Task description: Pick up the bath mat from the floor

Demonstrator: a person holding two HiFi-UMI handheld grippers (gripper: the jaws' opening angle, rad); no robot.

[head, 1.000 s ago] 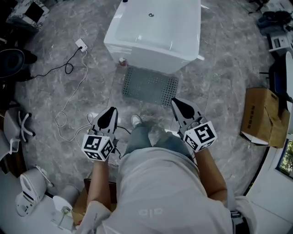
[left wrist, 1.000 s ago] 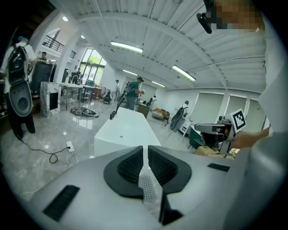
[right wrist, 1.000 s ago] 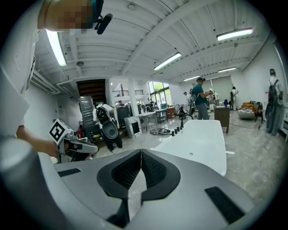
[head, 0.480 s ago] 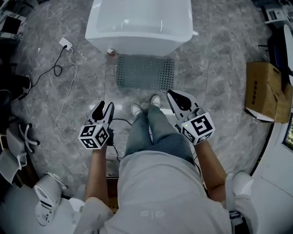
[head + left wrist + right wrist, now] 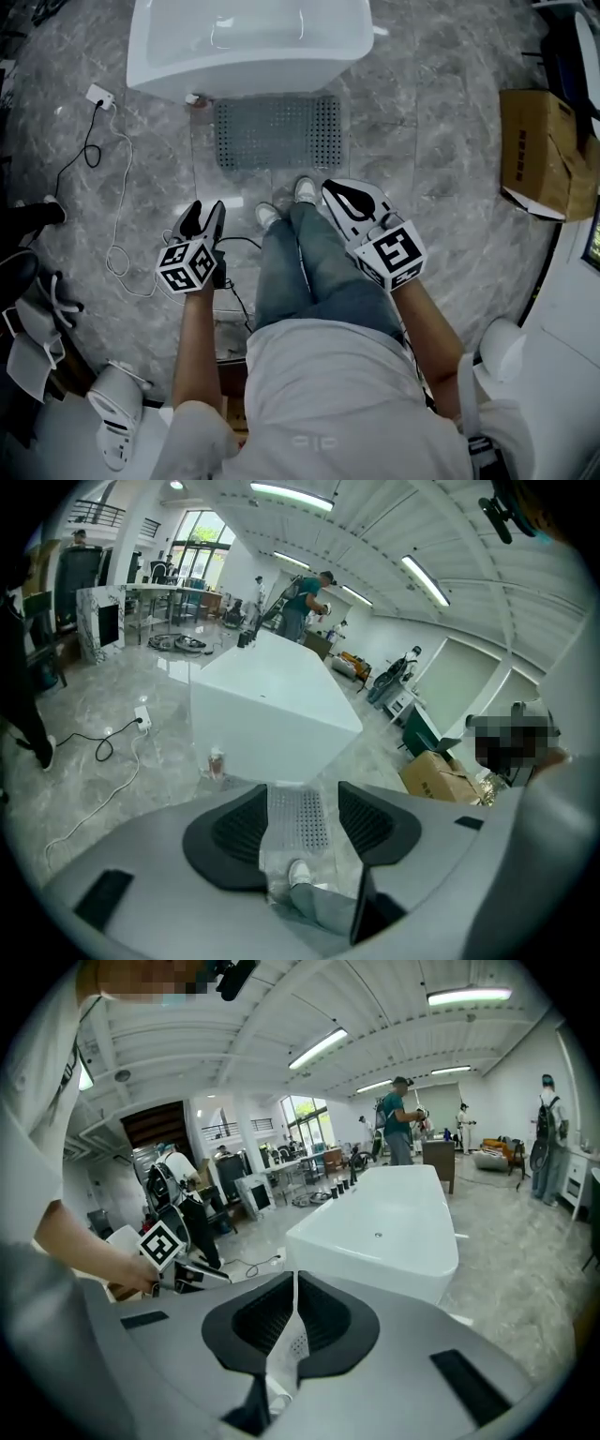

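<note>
The bath mat (image 5: pixel 277 131) is a grey perforated rectangle lying flat on the marble floor against the white bathtub (image 5: pixel 248 42). My left gripper (image 5: pixel 202 212) is held above the floor, left of the person's legs and short of the mat. Its jaws are opening and nothing is between them; in the left gripper view (image 5: pixel 302 791) the mat (image 5: pixel 300 825) shows far off through the gap. My right gripper (image 5: pixel 343 191) hovers right of the legs, jaws shut and holding nothing. In the right gripper view (image 5: pixel 293 1277) a sliver of mat (image 5: pixel 293 1344) shows below the tips.
The person's shoes (image 5: pixel 305 187) stand just before the mat. A small bottle (image 5: pixel 192 98) sits at the tub's left corner. A power strip with white cable (image 5: pixel 98 94) lies at left, a cardboard box (image 5: pixel 539 150) at right. People stand far behind the tub (image 5: pixel 305 602).
The person has stepped closer to the mat, which now sits nearer and further left in the head view. The left jaws have spread apart from shut. The right jaws stay shut.
</note>
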